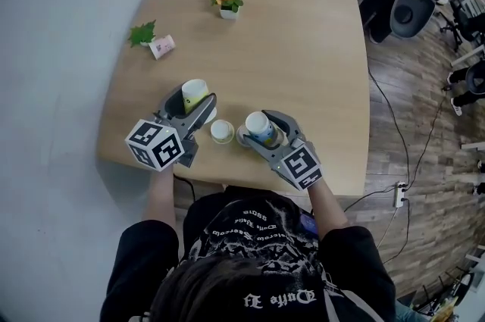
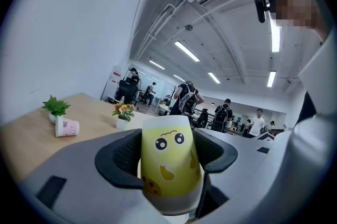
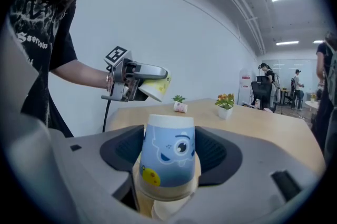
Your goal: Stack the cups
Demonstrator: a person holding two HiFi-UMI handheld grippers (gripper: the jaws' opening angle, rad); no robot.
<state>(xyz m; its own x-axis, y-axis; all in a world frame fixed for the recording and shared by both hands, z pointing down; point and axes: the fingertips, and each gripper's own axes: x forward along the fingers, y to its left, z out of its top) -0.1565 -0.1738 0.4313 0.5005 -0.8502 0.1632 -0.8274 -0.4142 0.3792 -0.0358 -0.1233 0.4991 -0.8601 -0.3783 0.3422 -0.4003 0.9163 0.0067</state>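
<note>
While both tools hang over the near edge of the wooden surface (image 1: 303, 48), its far left carries a small pot holding a green plant (image 1: 142, 32). Just beside that pot a pink cup (image 1: 161, 47) lies on its side. Nearer the person, the left tool (image 1: 194, 101) is clamped on a yellow cup (image 2: 167, 157) with a cartoon face, its pads pressing both sides, and it holds the cup up off the surface. Between the two tools a white cup (image 1: 222, 131) stands alone on the surface; whether anything is in it cannot be told. Far back, near the middle, a white pot (image 1: 227, 12) holds orange and yellow flowers. The right tool (image 1: 262, 129) has its jaws wide, flanking a blue cup (image 3: 168, 157) without a clear squeeze. That cup sits upside down, fitted over a pale cup (image 3: 158, 192) beneath it.
</note>
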